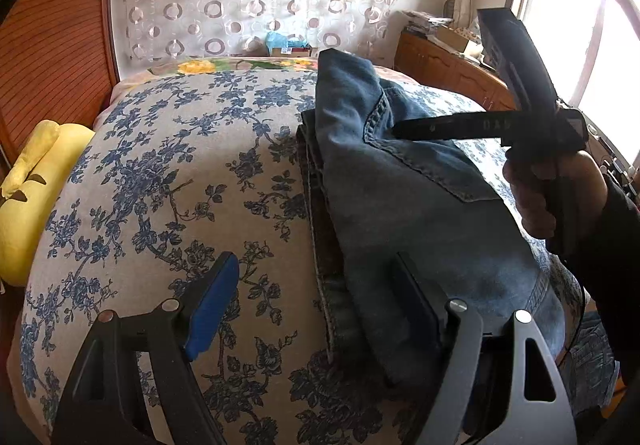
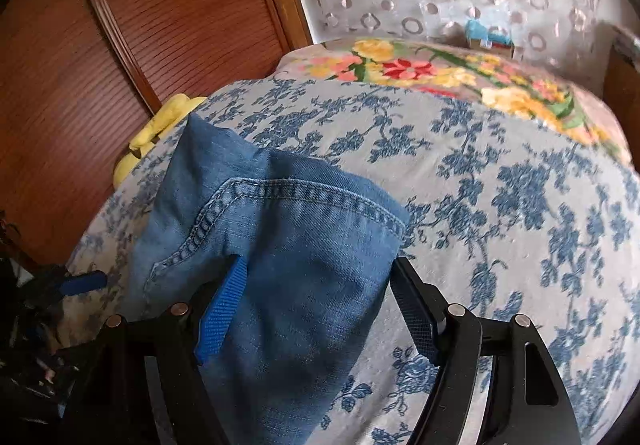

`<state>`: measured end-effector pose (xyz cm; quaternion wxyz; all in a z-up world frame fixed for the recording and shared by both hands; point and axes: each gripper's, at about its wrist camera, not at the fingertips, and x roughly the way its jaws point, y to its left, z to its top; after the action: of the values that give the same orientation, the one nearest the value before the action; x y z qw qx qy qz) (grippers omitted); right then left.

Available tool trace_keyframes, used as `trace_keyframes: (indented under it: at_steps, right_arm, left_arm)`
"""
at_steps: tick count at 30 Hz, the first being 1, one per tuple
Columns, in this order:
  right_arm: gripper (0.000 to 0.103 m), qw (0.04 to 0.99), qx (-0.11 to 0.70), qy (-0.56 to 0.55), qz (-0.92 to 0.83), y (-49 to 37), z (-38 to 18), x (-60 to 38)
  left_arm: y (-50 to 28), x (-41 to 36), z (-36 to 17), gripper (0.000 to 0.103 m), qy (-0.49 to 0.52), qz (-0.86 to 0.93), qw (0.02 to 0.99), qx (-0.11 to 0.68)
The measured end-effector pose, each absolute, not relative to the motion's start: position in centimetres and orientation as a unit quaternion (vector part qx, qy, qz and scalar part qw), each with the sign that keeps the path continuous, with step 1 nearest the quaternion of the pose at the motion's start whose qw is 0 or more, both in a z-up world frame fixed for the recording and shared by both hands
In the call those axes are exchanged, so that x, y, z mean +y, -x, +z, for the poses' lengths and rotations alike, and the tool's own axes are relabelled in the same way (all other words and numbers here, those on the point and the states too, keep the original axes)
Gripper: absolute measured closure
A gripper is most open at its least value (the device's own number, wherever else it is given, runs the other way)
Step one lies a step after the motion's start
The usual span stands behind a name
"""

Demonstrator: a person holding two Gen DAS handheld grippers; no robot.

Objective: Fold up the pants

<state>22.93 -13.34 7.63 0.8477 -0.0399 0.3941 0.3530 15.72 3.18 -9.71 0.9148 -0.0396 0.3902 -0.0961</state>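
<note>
Bed, blue-floral sheet (image 1: 168, 173) — folded denim pants (image 1: 400, 197) lying on it.

Pants' long axis runs roughly 6 to 12 o'clock in left wrist view. Left gripper (image 1: 316, 309) jaws wide, straddling the near left edge at 6 — nothing pinched. Right gripper (image 2: 316, 309) spread wide, denim between the jaws but pads look clear of it, toward the far end at 1 o'clock. Neither holds.

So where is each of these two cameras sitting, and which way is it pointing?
Left wrist view: on the left gripper, looking down its open fingers across the bed at the jeans; the right gripper and its hand show.
Right wrist view: on the right gripper, open over the jeans.
Both share jeans, bed, yellow pillow.
</note>
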Motion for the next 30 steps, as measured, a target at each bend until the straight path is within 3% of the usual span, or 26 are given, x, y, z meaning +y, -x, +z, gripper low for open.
trace_keyframes:
  at_steps: [8,11,16,19,30]
  right_arm:
    - [0.027,0.841,0.401,0.026,0.363,-23.8,7.2,-13.4]
    - [0.032,0.839,0.402,0.021,0.367,-23.9,7.0,-13.4]
    - [0.059,0.839,0.394,-0.003,0.374,-23.5,7.8,-13.2]
    - [0.070,0.845,0.373,0.011,0.383,-22.8,8.7,-12.3]
    - [0.077,0.836,0.335,0.047,0.433,-23.4,11.9,-5.4]
  left_arm:
    - [-15.7,3.2,-9.7,0.024,0.041,-0.098,0.915,0.390]
    - [-15.8,3.2,-9.7,0.024,0.042,-0.099,0.915,0.389]
    - [-15.8,3.4,-9.6,0.024,0.047,-0.099,0.916,0.386]
    - [-15.8,3.6,-9.4,0.024,0.048,-0.098,0.918,0.382]
    - [-16.6,8.4,-7.3,0.024,0.077,-0.078,0.931,0.347]
